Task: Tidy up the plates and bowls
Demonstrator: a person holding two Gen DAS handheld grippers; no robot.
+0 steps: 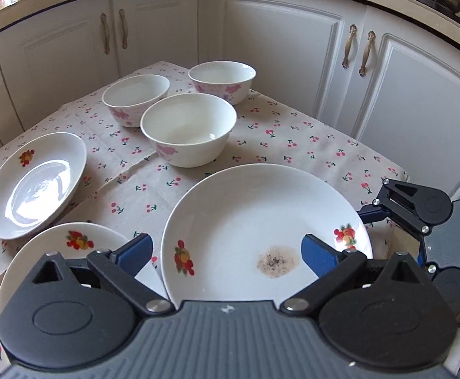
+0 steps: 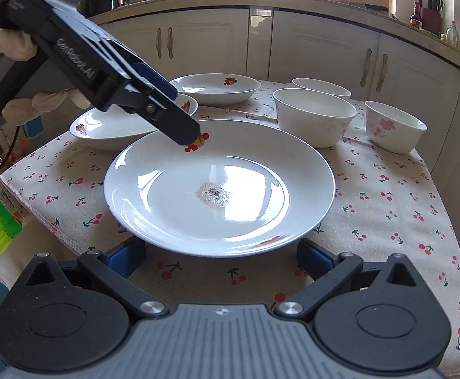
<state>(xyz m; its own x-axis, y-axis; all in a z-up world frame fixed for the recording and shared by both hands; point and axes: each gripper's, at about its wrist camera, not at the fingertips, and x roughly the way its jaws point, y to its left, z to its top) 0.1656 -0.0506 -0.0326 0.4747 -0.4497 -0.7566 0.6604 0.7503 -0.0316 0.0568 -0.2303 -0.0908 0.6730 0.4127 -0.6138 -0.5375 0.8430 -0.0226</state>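
A: Stock on the table (image 2: 387,221)?
B: Three plates, three bowls, none stacked. Large plate (image 2: 219,186), stained at its middle, by the near edge; two small plates (image 1: 34,183) toward the left edge; bowls (image 1: 188,132) toward the far edge.

A: Tools?
B: Left gripper (image 1: 227,252) and right gripper (image 2: 220,259) both spread wide, holding nothing, flanking the large plate.

A: Writing?
B: "GenRobot.AI" and "DAS" on the left gripper.

Right side of the tablecloth (image 2: 397,195) is bare cloth, so there's room for me to pass there. The big plate (image 2: 219,186) fills the near middle. Three bowls (image 1: 188,131) block the far side, two smaller plates (image 1: 34,183) crowd the left, nearly touching.
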